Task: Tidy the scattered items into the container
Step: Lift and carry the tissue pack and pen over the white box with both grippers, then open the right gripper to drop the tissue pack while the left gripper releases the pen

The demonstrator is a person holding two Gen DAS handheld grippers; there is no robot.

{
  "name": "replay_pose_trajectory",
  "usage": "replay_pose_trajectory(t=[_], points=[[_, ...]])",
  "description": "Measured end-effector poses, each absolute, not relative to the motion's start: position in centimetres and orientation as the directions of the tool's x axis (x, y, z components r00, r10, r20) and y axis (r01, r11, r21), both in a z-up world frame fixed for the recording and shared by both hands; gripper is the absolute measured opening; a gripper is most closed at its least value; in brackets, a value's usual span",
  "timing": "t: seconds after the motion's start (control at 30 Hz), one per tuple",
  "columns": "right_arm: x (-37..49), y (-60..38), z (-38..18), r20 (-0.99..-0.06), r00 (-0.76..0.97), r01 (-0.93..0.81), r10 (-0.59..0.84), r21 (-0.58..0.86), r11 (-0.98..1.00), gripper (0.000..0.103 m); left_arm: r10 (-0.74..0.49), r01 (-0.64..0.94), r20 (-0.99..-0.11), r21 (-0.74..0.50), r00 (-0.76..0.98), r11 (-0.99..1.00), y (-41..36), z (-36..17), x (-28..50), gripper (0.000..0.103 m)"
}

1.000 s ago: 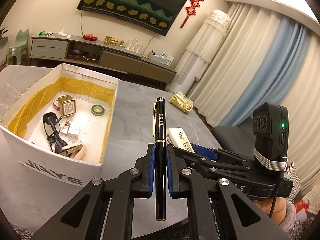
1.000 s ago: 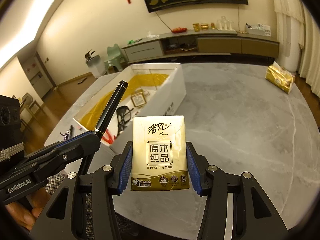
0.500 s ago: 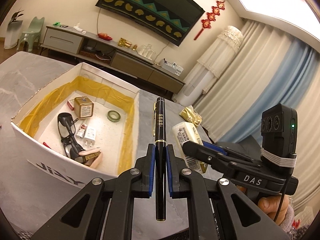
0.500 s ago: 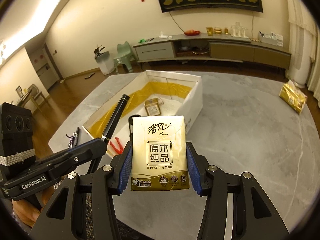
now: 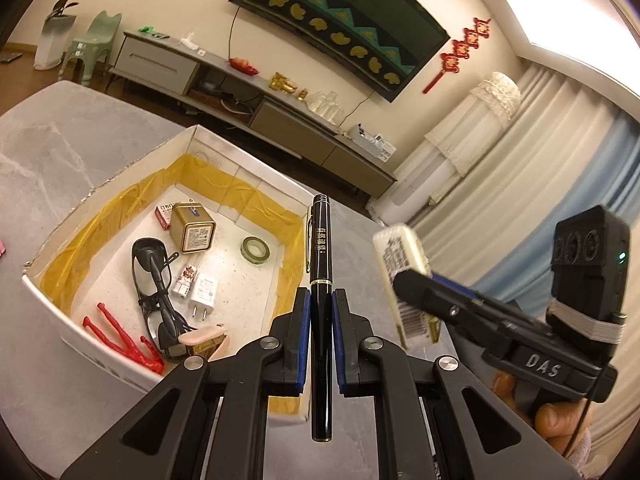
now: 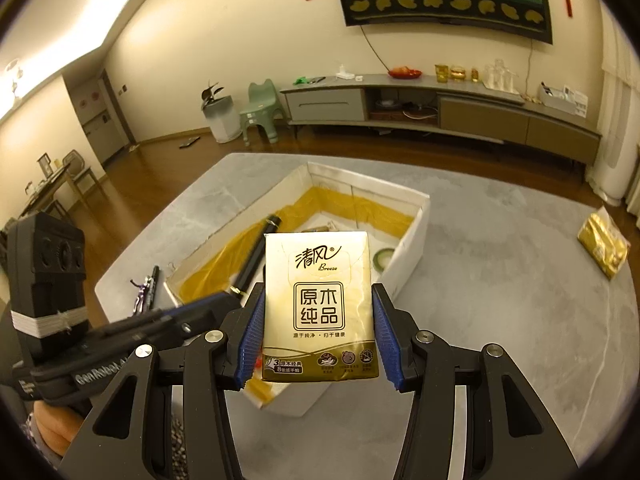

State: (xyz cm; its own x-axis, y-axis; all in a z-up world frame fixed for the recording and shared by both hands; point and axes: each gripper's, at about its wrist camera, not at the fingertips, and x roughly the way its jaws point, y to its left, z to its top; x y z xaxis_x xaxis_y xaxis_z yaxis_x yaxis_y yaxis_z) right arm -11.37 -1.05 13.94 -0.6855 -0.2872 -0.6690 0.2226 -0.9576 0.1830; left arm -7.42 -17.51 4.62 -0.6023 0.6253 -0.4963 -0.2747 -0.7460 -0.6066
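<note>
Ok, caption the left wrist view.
Left gripper carries a slim black pen beside the white, yellow-lined box.

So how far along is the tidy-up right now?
Mostly loaded: the box already holds glasses, a tape roll, a charger. In hand: left gripper clamps the pen, right gripper the tissue pack. Left: a gold packet and a dark item on the table.

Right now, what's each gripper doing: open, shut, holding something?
Left gripper: shut on the black pen, fingers clamped on its barrel.
Right gripper: shut on the gold tissue pack.
</note>
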Motion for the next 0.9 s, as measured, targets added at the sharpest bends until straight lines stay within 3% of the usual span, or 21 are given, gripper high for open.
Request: replay_pose_trajectory(t=[0.9], points=[[-25.2,-2.8,11.8,-0.784,-0.561,0.268,-0.264,0.129,-0.955,0.053,0.579,-0.02,-0.629,-0.668,-0.519,-0.744,-15.3,-0.4,-15.8,0.011]])
